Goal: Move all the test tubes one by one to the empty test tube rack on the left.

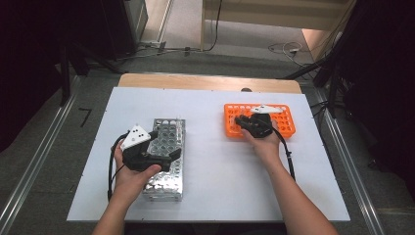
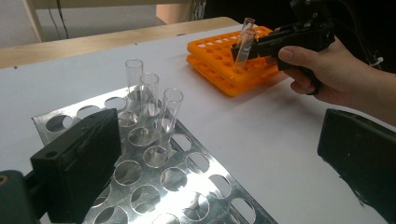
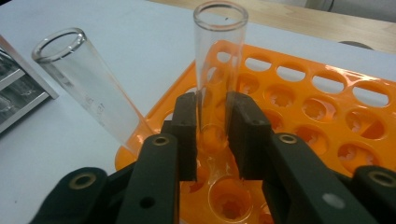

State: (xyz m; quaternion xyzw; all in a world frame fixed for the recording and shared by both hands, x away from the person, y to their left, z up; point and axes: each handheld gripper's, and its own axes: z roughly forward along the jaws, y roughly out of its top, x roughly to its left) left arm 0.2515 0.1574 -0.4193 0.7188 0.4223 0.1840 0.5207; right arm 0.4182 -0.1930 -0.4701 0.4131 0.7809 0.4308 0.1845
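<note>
In the right gripper view my right gripper [image 3: 212, 130] is shut on a clear glass test tube [image 3: 219, 56]. That tube stands upright in a hole at the near left corner of the orange rack [image 3: 327, 107]. A second empty tube [image 3: 88, 88] leans out to the left beside it. The high view shows this gripper [image 1: 240, 120] at the orange rack's [image 1: 286, 122] left end. My left gripper [image 1: 166, 143] hovers over the metal rack [image 1: 166, 161], jaws wide apart and empty [image 2: 219, 158]. Three empty tubes [image 2: 149, 93] stand in that rack's far rows.
Both racks lie on a white board [image 1: 220, 166] over a wooden table. Cables trail from each gripper toward the person. Bare board lies between the racks and along the front edge. Dark equipment and floor rails flank the table.
</note>
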